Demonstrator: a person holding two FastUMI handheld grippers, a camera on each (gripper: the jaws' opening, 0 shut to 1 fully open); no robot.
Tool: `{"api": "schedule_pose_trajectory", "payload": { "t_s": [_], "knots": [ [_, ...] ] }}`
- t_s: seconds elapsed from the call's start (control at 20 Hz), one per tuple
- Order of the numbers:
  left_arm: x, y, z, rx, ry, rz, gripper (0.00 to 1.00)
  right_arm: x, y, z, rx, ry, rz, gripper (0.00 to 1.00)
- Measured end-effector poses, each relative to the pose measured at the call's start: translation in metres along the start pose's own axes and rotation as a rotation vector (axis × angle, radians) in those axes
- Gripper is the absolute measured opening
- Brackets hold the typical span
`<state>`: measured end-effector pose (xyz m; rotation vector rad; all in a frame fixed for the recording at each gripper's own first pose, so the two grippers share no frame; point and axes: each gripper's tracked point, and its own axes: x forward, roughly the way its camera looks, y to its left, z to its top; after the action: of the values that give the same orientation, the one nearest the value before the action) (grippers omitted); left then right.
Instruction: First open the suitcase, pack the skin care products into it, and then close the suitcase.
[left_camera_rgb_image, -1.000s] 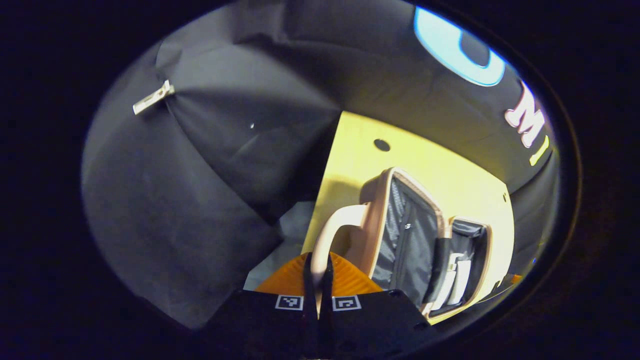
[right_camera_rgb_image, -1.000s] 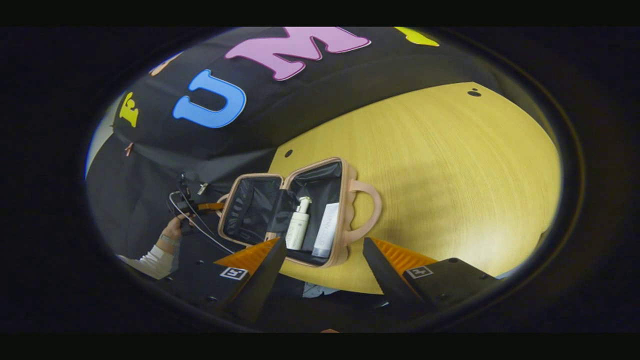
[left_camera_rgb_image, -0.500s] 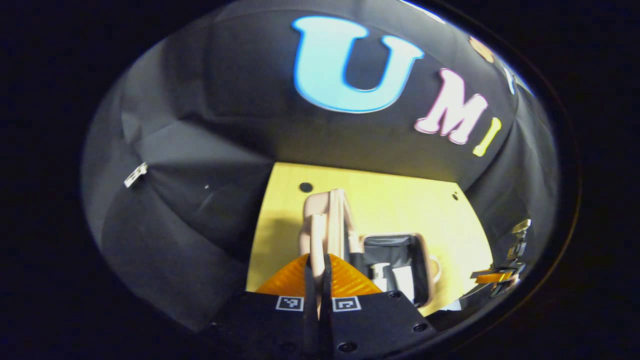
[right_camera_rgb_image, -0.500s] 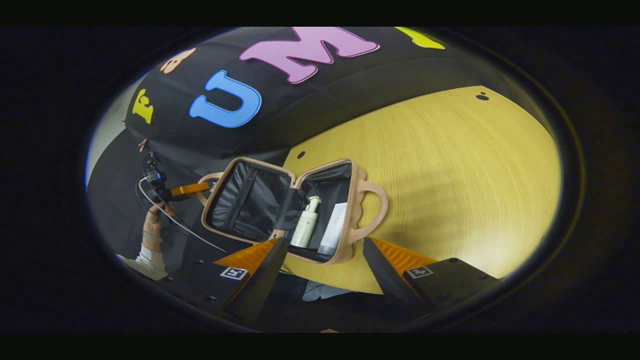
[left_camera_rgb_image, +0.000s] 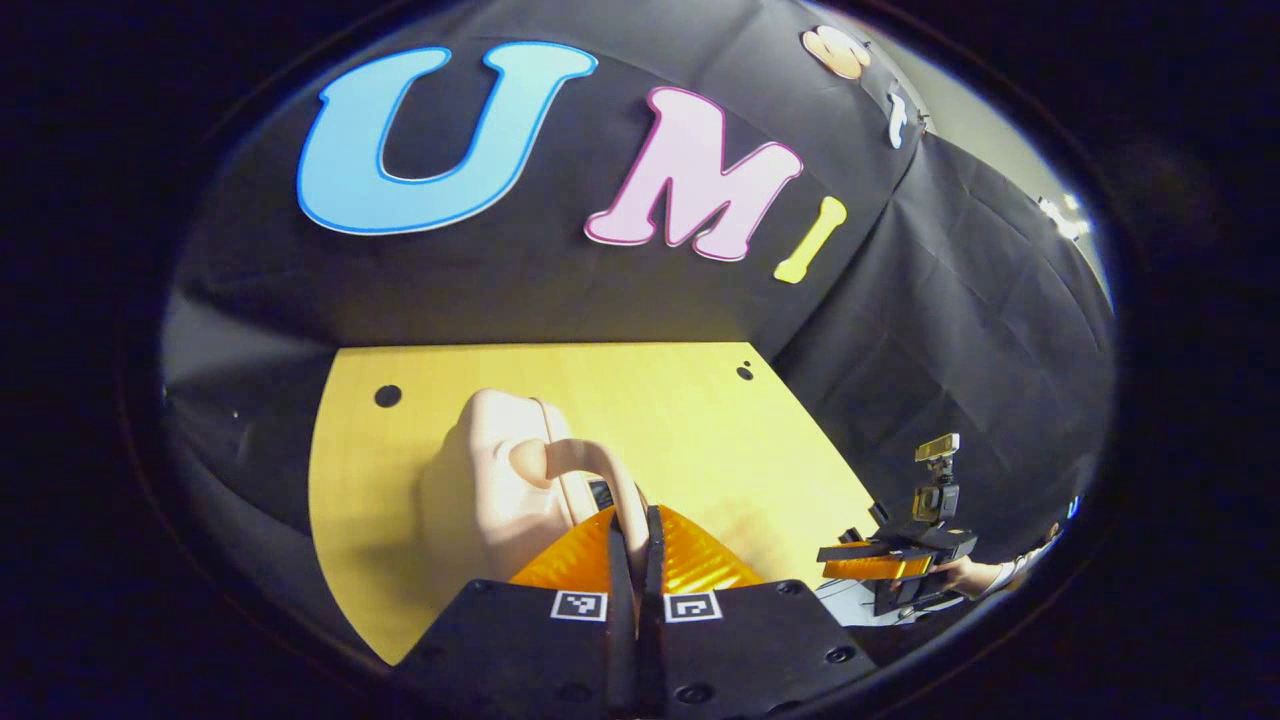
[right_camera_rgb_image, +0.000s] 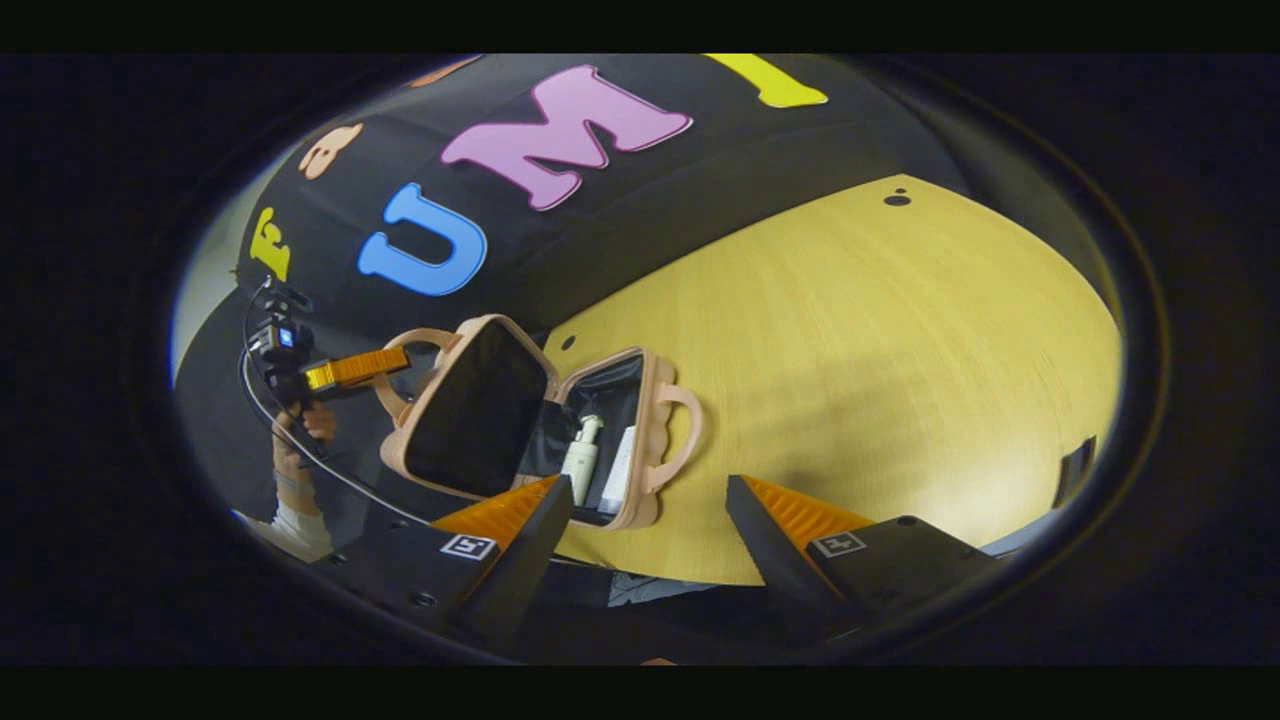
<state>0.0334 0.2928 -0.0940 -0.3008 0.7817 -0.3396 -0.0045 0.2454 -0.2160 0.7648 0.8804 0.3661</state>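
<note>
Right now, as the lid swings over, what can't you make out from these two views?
- Left gripper view: the suitcase shows its shell, which hides its inside and both products.
- Right gripper view: the lid screens part of the base; the pump bottle and tube are too small for their labels.
- Right gripper view: the left gripper is too far off to judge its grip on the handle.

A recording booth, not a home: black cloth (left_camera_rgb_image: 520, 290) is hanging as walls around 1 pale wood worktop (right_camera_rgb_image: 850, 340), and a person's hand (right_camera_rgb_image: 300, 425) is gripping a camera-carrying handheld rig.
</note>
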Motion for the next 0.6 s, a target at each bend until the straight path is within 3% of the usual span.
{"api": "schedule_pose_trajectory", "payload": {
  "t_s": [0.15, 0.2, 0.25, 0.4, 0.6],
  "knots": [
    [0.049, -0.031, -0.028, -0.013, 0.055, -0.058, 0.06, -0.015, -0.018, 0.004, 0.041, -0.035, -0.027, 0.88],
    [0.066, -0.037, -0.036, -0.018, 0.086, -0.072, 0.07, -0.022, -0.022, 0.004, 0.053, -0.048, -0.034, 0.98],
    [0.083, -0.043, -0.046, -0.017, 0.113, -0.075, 0.06, -0.027, -0.025, 0.007, 0.059, -0.066, -0.040, 0.98],
    [0.137, -0.050, -0.079, -0.015, 0.181, -0.055, 0.07, -0.051, -0.038, 0.010, 0.062, -0.112, -0.070, 0.98],
    [0.175, -0.053, -0.122, -0.004, 0.267, 0.007, 0.07, -0.080, -0.066, 0.011, 0.087, -0.140, -0.114, 0.98]
  ]
}}
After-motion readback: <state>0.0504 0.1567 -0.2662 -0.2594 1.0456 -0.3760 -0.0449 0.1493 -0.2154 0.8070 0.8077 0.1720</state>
